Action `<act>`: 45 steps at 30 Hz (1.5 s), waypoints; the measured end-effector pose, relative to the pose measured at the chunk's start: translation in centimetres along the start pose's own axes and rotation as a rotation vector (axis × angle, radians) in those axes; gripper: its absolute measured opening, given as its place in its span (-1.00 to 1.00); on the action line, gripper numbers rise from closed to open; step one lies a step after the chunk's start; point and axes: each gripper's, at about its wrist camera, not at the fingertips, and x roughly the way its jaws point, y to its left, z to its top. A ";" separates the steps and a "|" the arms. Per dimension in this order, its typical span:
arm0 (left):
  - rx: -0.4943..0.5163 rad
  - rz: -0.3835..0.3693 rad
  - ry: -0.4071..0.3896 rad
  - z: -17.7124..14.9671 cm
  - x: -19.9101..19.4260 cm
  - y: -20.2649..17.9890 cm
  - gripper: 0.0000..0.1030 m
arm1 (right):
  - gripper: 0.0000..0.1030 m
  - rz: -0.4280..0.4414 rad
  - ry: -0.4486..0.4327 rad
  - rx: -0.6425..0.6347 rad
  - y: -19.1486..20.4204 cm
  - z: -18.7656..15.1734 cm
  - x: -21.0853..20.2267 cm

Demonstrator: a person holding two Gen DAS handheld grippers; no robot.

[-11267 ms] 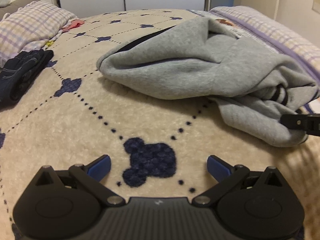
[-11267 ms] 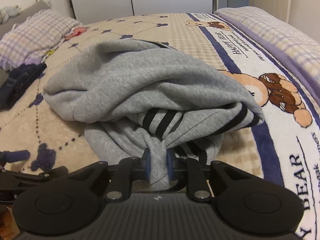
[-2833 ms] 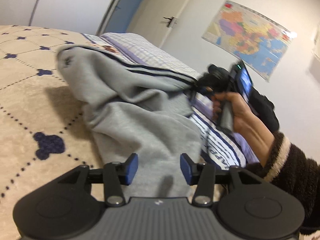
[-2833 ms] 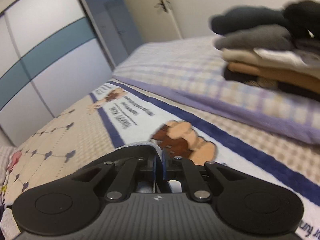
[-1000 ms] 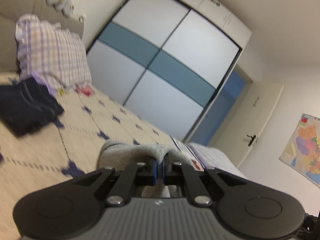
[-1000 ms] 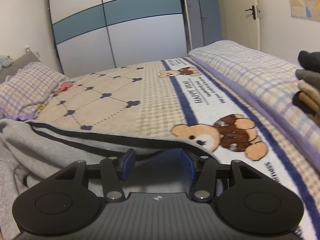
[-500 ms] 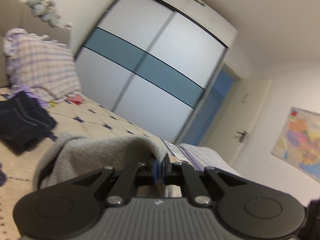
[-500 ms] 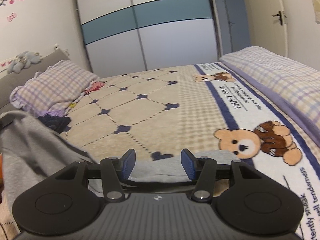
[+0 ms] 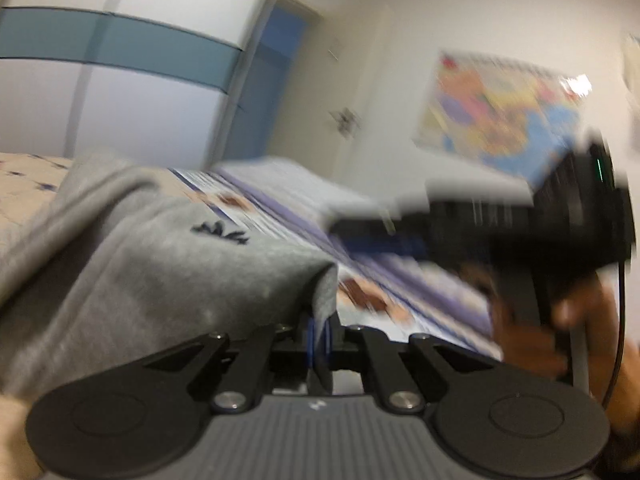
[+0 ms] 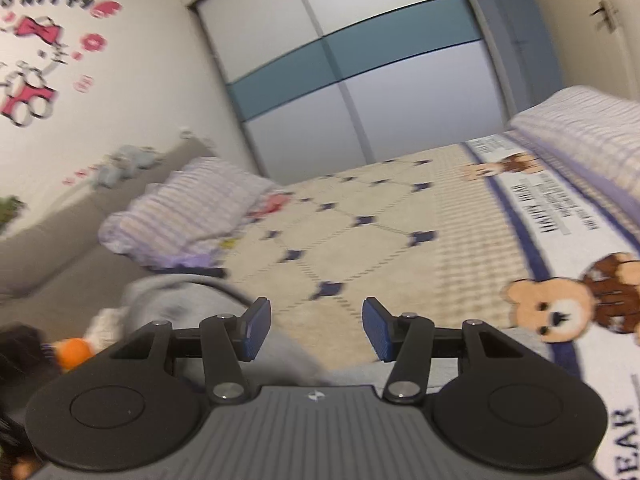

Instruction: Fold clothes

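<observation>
Your left gripper (image 9: 319, 336): jaws together, clamped on a fold of the grey garment (image 9: 160, 264) at its edge. The cloth runs up and away to the left of the fingers, draped, w/ a small dark logo on top; frame is blurred, so finer detail can't be read. Your right gripper (image 10: 316, 330): jaws apart, nothing between them. In the left wrist view it shows as a dark blur to the right of the pinched edge, near but not touching the cloth.

Key relation: from the right gripper, the garment lies low and to the left, w/ more grey cloth just beneath the fingers; the bed (image 10: 360, 248) stretches ahead. The left gripper is the one on the fabric, so the right probably needs to drop down-left for a second hold. Garment's long axis: can't tell, it is bunched.

Look: soft grey fleece, thick, w/ a dark stripe along one edge.
</observation>
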 end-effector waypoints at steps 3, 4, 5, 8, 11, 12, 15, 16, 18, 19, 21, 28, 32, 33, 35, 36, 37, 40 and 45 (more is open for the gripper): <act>0.053 -0.052 0.086 -1.3 1.8 -1.2 -0.90 | 0.08 0.080 0.033 0.004 0.1 0.0 -0.1; 0.075 -0.064 0.110 -1.8 2.3 -1.8 -0.90 | 0.08 0.093 0.053 0.001 0.2 -0.1 0.1; 0.091 -0.068 0.127 -2.2 2.7 -2.2 -0.90 | 0.08 0.096 0.073 -0.004 0.2 -0.2 0.3; 0.125 -0.069 0.165 -3.1 3.6 -3.0 -0.88 | 0.08 0.071 0.128 -0.025 0.3 -0.7 0.9; 0.098 -0.089 0.174 -3.3 3.7 -2.5 -0.80 | 0.08 0.056 0.159 -0.013 0.0 -1.1 1.2; 0.086 -0.099 0.174 -3.2 3.5 -2.3 -0.74 | 0.08 0.055 0.162 -0.006 -0.1 -1.2 1.1; 0.052 -0.140 0.171 -2.9 2.8 -1.7 -0.43 | 0.08 0.047 0.172 0.001 -0.3 -1.5 1.2; 0.043 -0.153 0.168 -2.8 2.4 -1.7 -0.27 | 0.08 0.044 0.175 0.002 -0.3 -1.6 1.3; 0.044 -0.163 0.159 -2.6 1.6 -1.6 -0.08 | -0.14 0.035 0.179 -0.003 -0.3 -1.7 1.5; 0.054 -0.164 0.153 -2.4 1.0 -1.5 0.03 | -0.74 0.023 0.182 -0.014 -0.3 -1.7 1.6; 0.070 -0.163 0.137 -2.2 -0.2 -1.6 0.18 | -0.99 -0.031 0.195 -0.027 -0.5 -1.8 2.0; 0.010 -0.103 0.079 -1.4 -3.8 1.0 0.33 | -0.88 -0.148 0.200 0.010 -2.4 -1.8 1.5; -0.037 -0.074 0.053 -1.2 -4.7 1.7 0.38 | -0.25 -0.115 0.175 -0.027 -1.4 -1.6 0.8; -0.041 -0.070 0.049 -1.2 -5.2 1.9 0.41 | -0.19 -0.111 0.164 -0.048 -0.8 -1.6 0.6; -0.049 -0.060 0.045 -1.0 -5.9 2.2 0.44 | -0.13 -0.096 0.138 -0.104 0.3 -1.5 0.2; -0.052 -0.053 0.044 -1.0 -6.2 2.3 0.44 | -0.11 -0.087 0.123 -0.132 0.9 -1.5 0.1; -0.056 -0.047 0.042 -1.0 -6.4 2.4 0.46 | -0.02 -0.076 0.105 -0.155 1.4 -1.5 -0.1; -0.104 -0.012 0.011 -1.3 -7.7 2.8 0.57 | 0.11 -0.039 0.059 -0.213 2.8 -1.5 -0.4; -0.238 0.091 -0.022 -1.3 -10.3 3.7 0.58 | 0.11 -0.015 0.008 -0.265 5.6 -0.5 0.2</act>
